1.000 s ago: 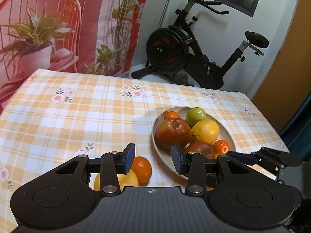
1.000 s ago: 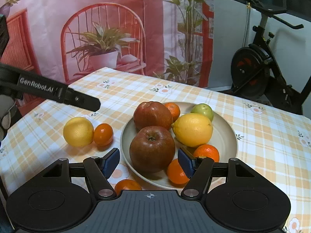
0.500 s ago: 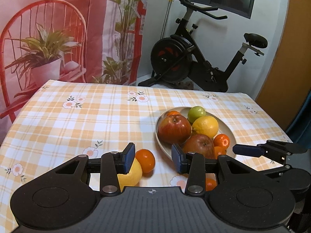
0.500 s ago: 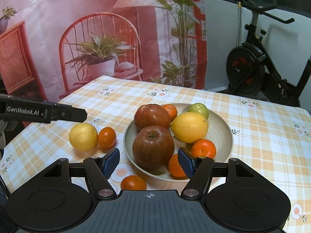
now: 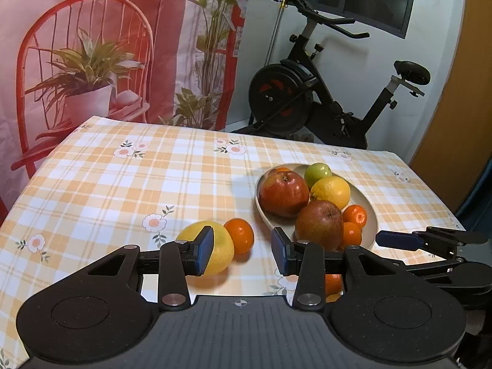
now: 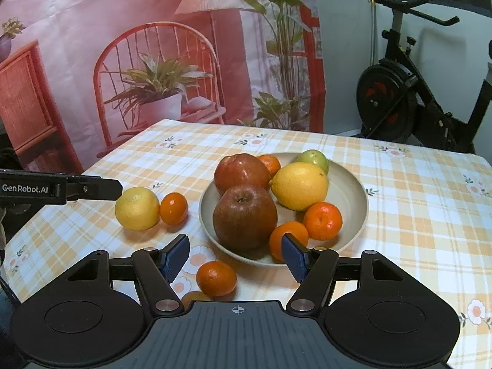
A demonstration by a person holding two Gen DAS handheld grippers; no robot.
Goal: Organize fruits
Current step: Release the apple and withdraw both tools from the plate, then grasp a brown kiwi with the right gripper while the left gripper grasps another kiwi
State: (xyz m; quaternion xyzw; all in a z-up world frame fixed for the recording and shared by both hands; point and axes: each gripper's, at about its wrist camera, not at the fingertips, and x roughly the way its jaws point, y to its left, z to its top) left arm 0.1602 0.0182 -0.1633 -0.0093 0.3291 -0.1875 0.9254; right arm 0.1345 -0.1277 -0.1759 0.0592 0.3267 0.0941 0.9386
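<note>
A cream plate (image 6: 353, 190) is seen in the middle of the right wrist view, on a table with a checked orange and white cloth (image 6: 415, 203). On the plate two red apples (image 6: 244, 216) are found at the left, one behind the other. A lemon (image 6: 299, 186) is set to their right, a green fruit (image 6: 313, 158) at the back, and three small oranges – one at the back and two at the front right (image 6: 323, 220).

Left of the plate, on the cloth, a second lemon (image 6: 136, 208) is touched by a small orange (image 6: 173, 208). Another small orange (image 6: 216, 278) is seen at the lower middle of the frame, just in front of the plate.

The right gripper (image 6: 236, 256) is shown at the bottom of its view with its blue pads (image 6: 175, 255) spread apart, and nothing is held between them. The left gripper (image 5: 242, 255) is shown at the bottom of its own view, its fingers also apart and empty – the lemon on the cloth (image 5: 215, 247) is partly hidden behind its left pad, and the small orange (image 5: 240, 235) is seen just past the gap.

An exercise bike (image 5: 323, 92) is seen at the upper right of the left wrist view, and a pink printed curtain (image 5: 92, 46) at the upper left
</note>
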